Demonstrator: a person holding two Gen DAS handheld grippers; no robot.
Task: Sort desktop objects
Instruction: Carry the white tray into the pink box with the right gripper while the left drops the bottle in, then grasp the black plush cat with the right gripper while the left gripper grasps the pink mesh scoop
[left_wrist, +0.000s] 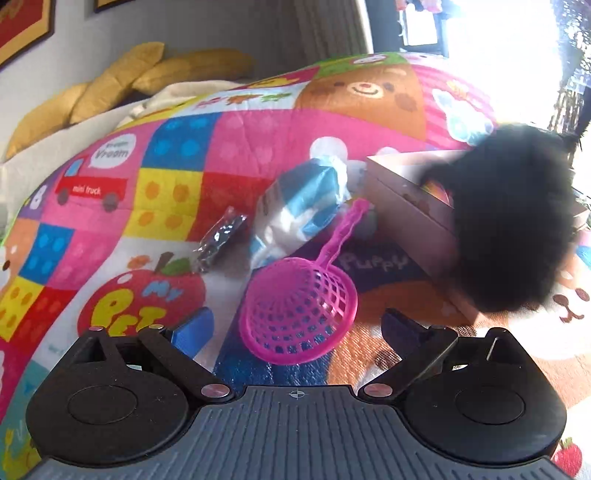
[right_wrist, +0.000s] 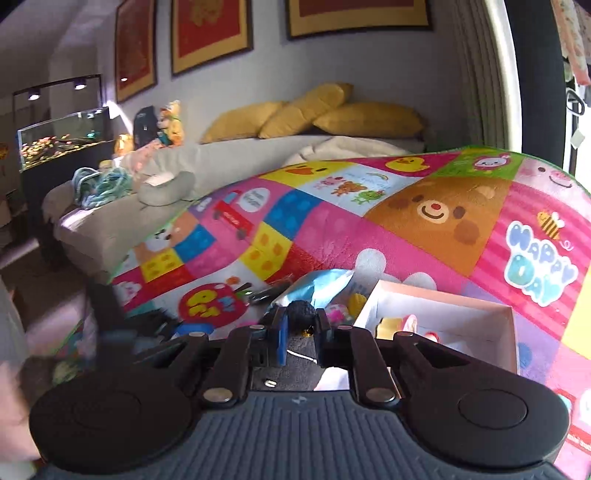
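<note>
Black pompom (right_wrist: 301, 313) clamped between right fingers (right_wrist: 300, 332), box (right_wrist: 461, 321) just right of them.
Held up for boxing, probably; pink scoop (left_wrist: 299, 314) lying ungrasped between spread left fingers (left_wrist: 295, 328), likely next.

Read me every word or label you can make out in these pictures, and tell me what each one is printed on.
All on the play mat:
"mini truck": red truck
"Vroom": speech bubble; the line above is blurred
"My Pet": red apple
"Puppy": purple patch
"HAPPY DAY": pink striped patch
Print on the blue-and-white packet and the small type by the apple is too blurred to read.
</note>
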